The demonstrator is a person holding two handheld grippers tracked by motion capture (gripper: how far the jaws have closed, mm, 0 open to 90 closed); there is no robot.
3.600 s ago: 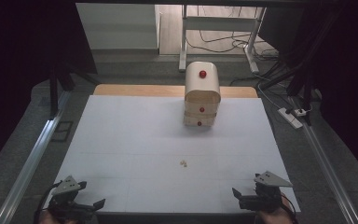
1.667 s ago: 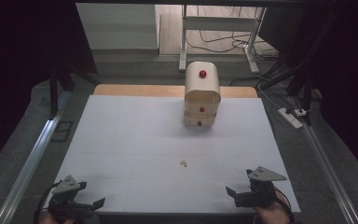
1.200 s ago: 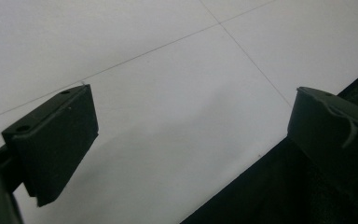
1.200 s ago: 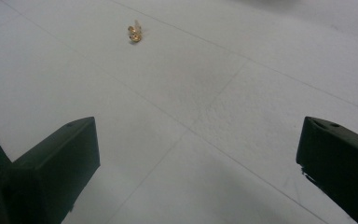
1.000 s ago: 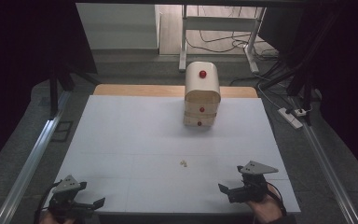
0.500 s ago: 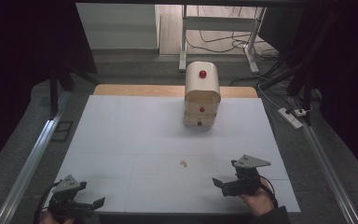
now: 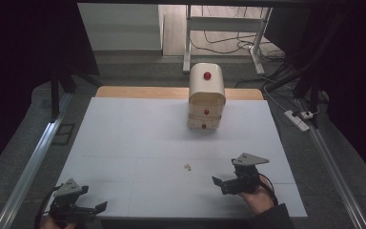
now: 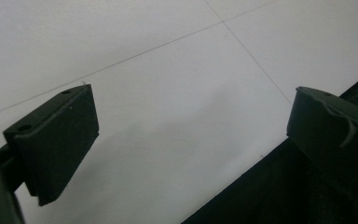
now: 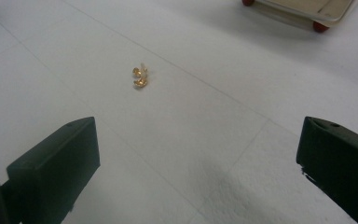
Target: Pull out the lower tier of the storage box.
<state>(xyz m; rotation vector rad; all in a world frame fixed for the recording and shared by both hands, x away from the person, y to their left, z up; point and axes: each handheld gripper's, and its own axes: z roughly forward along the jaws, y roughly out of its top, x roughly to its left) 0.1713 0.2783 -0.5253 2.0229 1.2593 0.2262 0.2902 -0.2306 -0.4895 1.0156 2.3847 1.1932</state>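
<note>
- Small gold trinket (image 9: 140,77) lies on the white table (image 7: 124,143), ahead of the right gripper (image 9: 198,163).
- Jaws spread wide (nothing between them).
- Left gripper (image 8: 191,130) likewise spread.

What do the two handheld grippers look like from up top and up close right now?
Both are black. The left gripper and right gripper each carry a grey three-cornered plate on top, and a thin dark cable loops from each. Up close, the jaws are matte black blocky pads with small screw holes; the right-hand pad in the left gripper view bears pale scuff lines.
</note>
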